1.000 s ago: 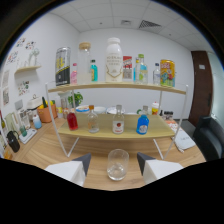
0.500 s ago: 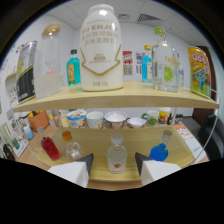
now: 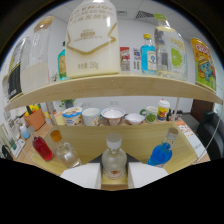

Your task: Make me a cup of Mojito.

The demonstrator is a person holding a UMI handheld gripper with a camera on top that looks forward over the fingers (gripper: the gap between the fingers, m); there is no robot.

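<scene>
We see our gripper [image 3: 114,175] with its two pale fingers spread apart, holding nothing; a squat clear glass bottle with a white cap [image 3: 113,159] stands between them on the lower wooden shelf [image 3: 135,141]. Bowls of garnish [image 3: 113,115] sit farther back. We judge the Mojito barely begun: nothing looks poured

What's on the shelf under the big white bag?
Under the white bag, the lower shelf holds a row of bowls and cups. Their contents stay hidden, except something green in one small bowl.
</scene>
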